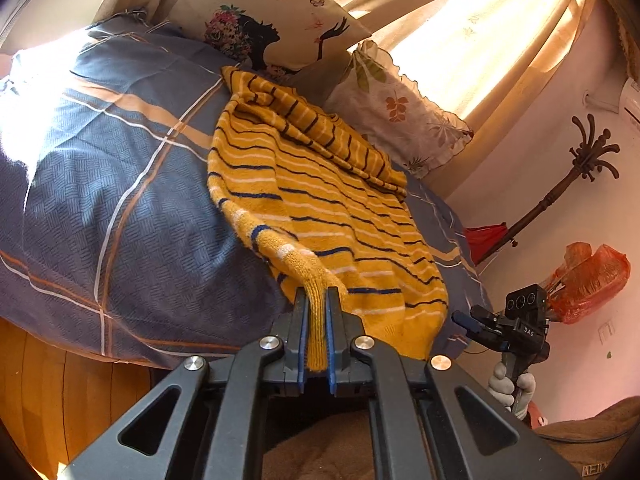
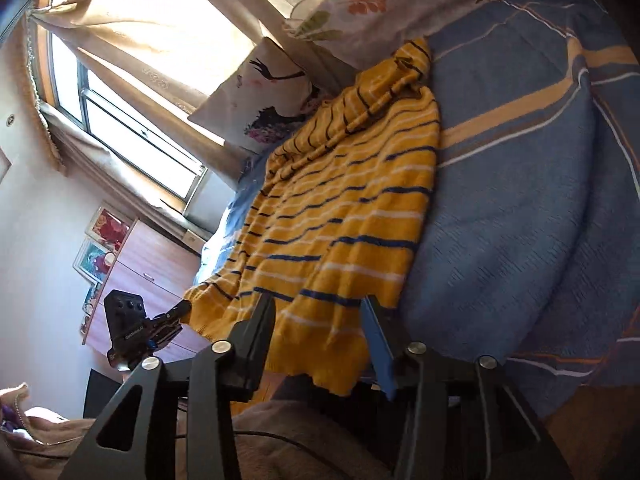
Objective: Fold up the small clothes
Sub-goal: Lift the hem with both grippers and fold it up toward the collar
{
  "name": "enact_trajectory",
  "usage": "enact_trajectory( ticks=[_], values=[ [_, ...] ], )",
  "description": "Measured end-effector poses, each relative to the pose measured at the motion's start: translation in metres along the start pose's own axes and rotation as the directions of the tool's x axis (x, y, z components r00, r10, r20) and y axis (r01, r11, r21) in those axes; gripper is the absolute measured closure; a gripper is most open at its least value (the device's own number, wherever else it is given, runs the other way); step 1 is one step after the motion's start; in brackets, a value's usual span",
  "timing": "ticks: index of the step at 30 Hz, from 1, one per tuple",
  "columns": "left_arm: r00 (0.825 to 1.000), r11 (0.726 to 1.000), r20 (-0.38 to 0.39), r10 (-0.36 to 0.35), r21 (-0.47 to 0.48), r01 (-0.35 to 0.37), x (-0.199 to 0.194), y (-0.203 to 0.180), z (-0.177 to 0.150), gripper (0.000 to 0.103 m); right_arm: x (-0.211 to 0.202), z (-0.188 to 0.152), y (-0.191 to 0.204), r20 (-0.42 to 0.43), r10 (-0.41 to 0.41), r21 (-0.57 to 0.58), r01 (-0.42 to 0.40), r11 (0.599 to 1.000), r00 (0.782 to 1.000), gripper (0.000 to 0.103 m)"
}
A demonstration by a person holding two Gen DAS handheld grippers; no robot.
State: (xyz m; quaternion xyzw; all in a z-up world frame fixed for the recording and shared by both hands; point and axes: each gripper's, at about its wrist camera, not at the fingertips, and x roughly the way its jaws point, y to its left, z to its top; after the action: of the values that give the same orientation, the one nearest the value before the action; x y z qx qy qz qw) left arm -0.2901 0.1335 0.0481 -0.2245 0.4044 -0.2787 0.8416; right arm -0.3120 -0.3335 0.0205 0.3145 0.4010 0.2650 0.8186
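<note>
A yellow knit sweater (image 1: 320, 200) with navy and white stripes lies spread on the blue plaid bedspread (image 1: 100, 184), one sleeve folded across its far end. My left gripper (image 1: 317, 300) is shut on the cuff of the near sleeve, which runs back between the jaws. My right gripper (image 2: 320, 308) is open, its fingers straddling the sweater's (image 2: 344, 208) near hem, which hangs over the bed edge (image 2: 520, 240). The right gripper also shows in the left wrist view (image 1: 472, 322), beside the bed's right edge. The left gripper shows in the right wrist view (image 2: 178, 312), at the sweater's left corner.
Two printed pillows (image 1: 280, 20) (image 1: 400, 116) lean at the head of the bed under a curtained window (image 2: 132, 92). A coat stand (image 1: 560, 192) and orange bag (image 1: 588, 280) are by the right wall. A wooden dresser (image 2: 148, 280) stands left. Wooden floor (image 1: 48, 400) lies below the bed.
</note>
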Motion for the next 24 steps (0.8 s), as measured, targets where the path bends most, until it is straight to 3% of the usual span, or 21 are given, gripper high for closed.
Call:
enact_trajectory(
  ticks=[4, 6, 13, 14, 15, 17, 24],
  values=[
    [1.000, 0.999, -0.011, 0.009, -0.036, -0.010, 0.004, 0.014, -0.006, 0.098, 0.005, -0.012, -0.017, -0.017, 0.025, 0.050, -0.024, 0.998, 1.000, 0.049],
    [1.000, 0.999, -0.011, 0.009, -0.049, -0.010, 0.006, 0.017, -0.007, 0.098, 0.010, -0.015, -0.019, -0.030, 0.037, 0.057, -0.035, 0.998, 0.999, 0.043],
    [1.000, 1.000, 0.023, 0.011, -0.018, -0.010, 0.003, 0.009, -0.003, 0.098, 0.045, -0.015, -0.013, -0.076, -0.048, 0.023, 0.049, 0.999, 0.996, 0.041],
    [1.000, 1.000, 0.027, 0.011, -0.011, -0.011, 0.003, 0.007, -0.002, 0.098, 0.049, -0.015, -0.013, -0.083, -0.060, 0.018, 0.061, 0.998, 0.995, 0.044],
    [0.999, 1.000, 0.031, 0.007, -0.009, -0.007, 0.003, 0.006, 0.000, 0.098, 0.055, -0.014, -0.012, -0.096, -0.063, 0.017, 0.065, 0.998, 0.993, 0.064],
    [0.999, 1.000, 0.034, -0.002, -0.012, 0.003, 0.004, 0.005, 0.002, 0.098, 0.058, -0.013, -0.012, -0.116, -0.035, 0.018, 0.038, 0.999, 0.993, 0.092],
    [0.994, 0.999, 0.095, -0.046, -0.011, 0.048, -0.012, -0.006, 0.023, 0.098, 0.020, 0.006, 0.029, -0.014, 0.086, -0.018, -0.086, 0.996, 0.996, 0.096]
  ],
)
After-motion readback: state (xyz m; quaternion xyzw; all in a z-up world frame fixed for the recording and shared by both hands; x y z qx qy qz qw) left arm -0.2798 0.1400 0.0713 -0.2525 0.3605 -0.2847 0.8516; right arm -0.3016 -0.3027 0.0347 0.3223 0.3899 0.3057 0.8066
